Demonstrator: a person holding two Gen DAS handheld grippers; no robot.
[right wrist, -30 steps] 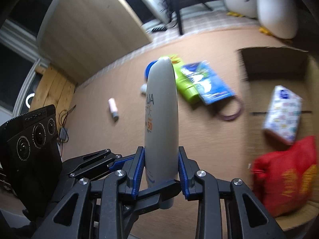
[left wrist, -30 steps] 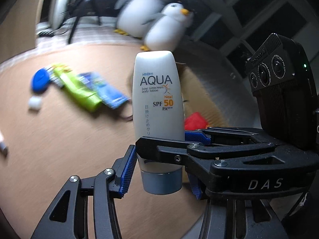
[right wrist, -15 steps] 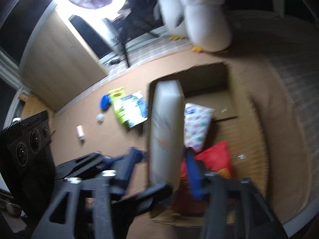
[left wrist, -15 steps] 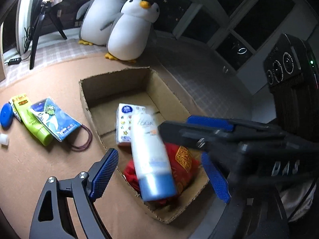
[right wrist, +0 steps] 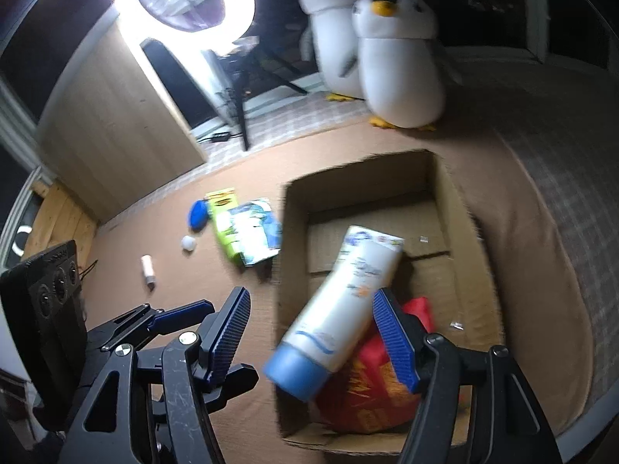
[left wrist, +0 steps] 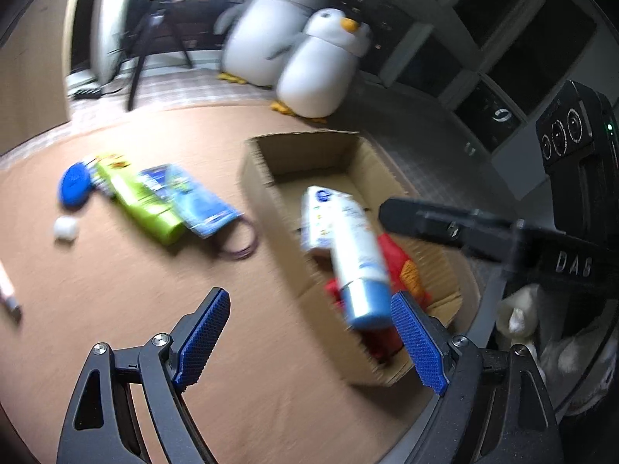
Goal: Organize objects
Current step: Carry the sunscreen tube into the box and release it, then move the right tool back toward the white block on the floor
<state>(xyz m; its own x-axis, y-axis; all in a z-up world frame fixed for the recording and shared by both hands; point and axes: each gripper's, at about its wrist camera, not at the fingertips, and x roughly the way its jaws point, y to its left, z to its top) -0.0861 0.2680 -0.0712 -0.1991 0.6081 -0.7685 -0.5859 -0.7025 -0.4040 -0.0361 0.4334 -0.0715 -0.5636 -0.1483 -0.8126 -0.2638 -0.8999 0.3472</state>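
Cardboard box (right wrist: 294, 232) on brown mat (right wrist: 193, 290), apparently indoors.

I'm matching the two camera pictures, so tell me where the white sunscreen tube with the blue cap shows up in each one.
Left wrist: sunscreen tube right of centre, tilted, cap toward the camera, over the cardboard box.
Right wrist: the tube at lower centre, tilted, cap at lower left.
Shared landmark: the red packet in the box's near end.
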